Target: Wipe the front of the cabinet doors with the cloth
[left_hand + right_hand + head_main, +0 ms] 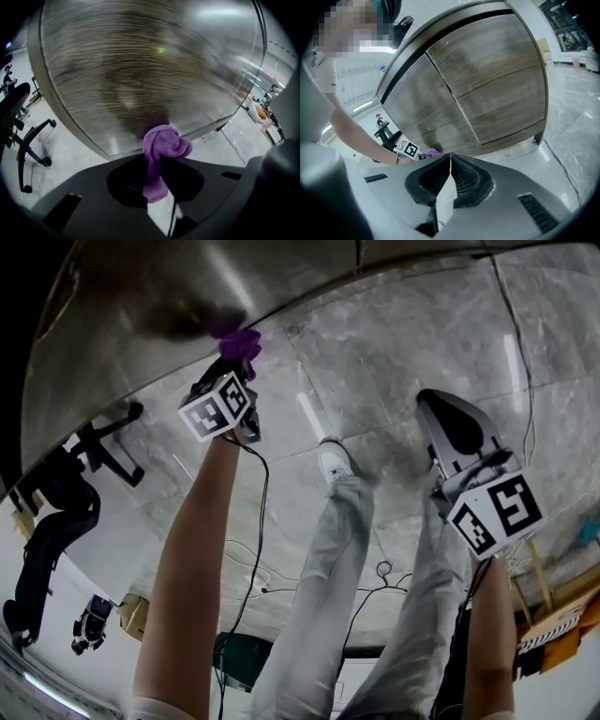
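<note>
The purple cloth is gripped between the jaws of the left gripper, which are closed on it. A bunched knot of it sticks out past the tips, and a strip hangs back between the jaws. The knot is pressed against the wood-grain cabinet door, low on the panel and just above its bottom edge. In the head view this contact is seen at the upper left of the frame, with the forearm stretched up towards it from the lower left. The right gripper is held with its jaws brought together, tip to tip, and nothing is caught between them. In the head view it is found at the right of the frame, well apart from the cabinet and over the pale marbled floor. In the right gripper view two doors are shown, divided by a seam, and the cloth is seen at the lower left corner of the left-hand one. A black office chair stands at the left edge of the left gripper view.
</note>
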Available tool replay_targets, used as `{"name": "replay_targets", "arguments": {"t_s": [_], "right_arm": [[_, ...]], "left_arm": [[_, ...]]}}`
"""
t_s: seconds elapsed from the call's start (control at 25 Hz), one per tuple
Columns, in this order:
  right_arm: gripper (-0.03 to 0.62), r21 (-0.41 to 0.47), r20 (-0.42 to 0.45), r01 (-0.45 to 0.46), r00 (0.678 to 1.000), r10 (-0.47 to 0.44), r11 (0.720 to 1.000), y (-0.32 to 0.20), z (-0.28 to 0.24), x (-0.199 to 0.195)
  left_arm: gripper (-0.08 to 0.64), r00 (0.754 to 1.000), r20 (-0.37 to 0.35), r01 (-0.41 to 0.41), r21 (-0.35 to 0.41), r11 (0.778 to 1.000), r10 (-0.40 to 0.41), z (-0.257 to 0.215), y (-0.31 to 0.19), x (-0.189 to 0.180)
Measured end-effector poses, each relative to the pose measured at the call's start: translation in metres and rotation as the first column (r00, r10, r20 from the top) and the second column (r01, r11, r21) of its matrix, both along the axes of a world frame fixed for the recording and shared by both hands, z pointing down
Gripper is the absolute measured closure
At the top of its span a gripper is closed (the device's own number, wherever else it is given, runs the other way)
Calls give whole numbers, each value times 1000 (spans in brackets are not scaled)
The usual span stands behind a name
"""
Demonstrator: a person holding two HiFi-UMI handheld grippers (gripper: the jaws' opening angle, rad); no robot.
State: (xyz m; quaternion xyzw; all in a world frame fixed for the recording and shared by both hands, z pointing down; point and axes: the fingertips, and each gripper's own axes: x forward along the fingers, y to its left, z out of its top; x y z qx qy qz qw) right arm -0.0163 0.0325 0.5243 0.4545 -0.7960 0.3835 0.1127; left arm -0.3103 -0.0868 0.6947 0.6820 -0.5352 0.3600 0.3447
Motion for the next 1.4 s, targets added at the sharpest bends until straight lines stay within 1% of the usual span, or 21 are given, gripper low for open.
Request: {"name": "replay_targets", "arguments": {"t_s": [0.12, 0.28, 0.4, 0.48, 0.56, 0.68, 0.76, 0.84, 0.92, 1.08, 1.24, 1.32, 1.4], "right_arm": [[563, -1, -5, 5, 1000, -5, 1000, -1, -2, -11], [563, 0, 0, 3, 1000, -3, 1000, -5, -2, -14], [563, 8, 1, 17, 1000, -17, 1000, -8, -5, -12], [563, 16, 1, 24, 1000, -24, 1000, -10, -11, -6], [563, 20, 8, 25, 1000, -25, 1000, -11, -18, 1], [563, 22, 23, 25, 999, -26, 999, -12, -28, 16], [563, 26, 31, 32, 999, -33, 999, -12, -36, 31], [563, 32, 34, 46, 998, -47, 998, -13, -45, 49], [563, 36, 33, 59, 998, -61, 998, -12, -53, 72], [563, 38, 20, 71, 997, -72, 997, -13, -68, 130], [563, 39, 14, 63, 998, -64, 997, -16, -85, 191], [563, 40, 11, 72, 997, -72, 997, -17, -95, 218], [563, 43, 5, 87, 996, -87, 995, -18, -103, 243]], "left_arm": [[479, 1000, 19, 20, -11, 1000, -19, -1, 3, -26], [479, 995, 46, 95, -22, 995, -94, 2, 9, -56], [479, 985, 75, 157, -15, 987, -156, -3, 15, -75], [479, 979, 74, 192, -10, 981, -191, -10, 23, -78], [479, 971, 51, 236, -4, 972, -235, -19, 35, -75], [479, 960, 0, 280, 18, 960, -280, -38, 52, -49], [479, 963, -37, 267, 41, 963, -266, -58, 60, -15], [479, 974, -82, 217, 74, 973, -211, -79, 65, 32], [479, 980, -126, 169, 109, 979, -155, -100, 69, 86], [479, 976, -208, 95, 171, 981, -59, -140, 68, 206], [479, 962, -272, 44, 246, 968, 25, -180, 54, 319], [479, 954, -294, 30, 290, 957, 60, -203, 44, 368], [479, 944, -316, 18, 340, 940, 96, -228, 33, 414]]}}
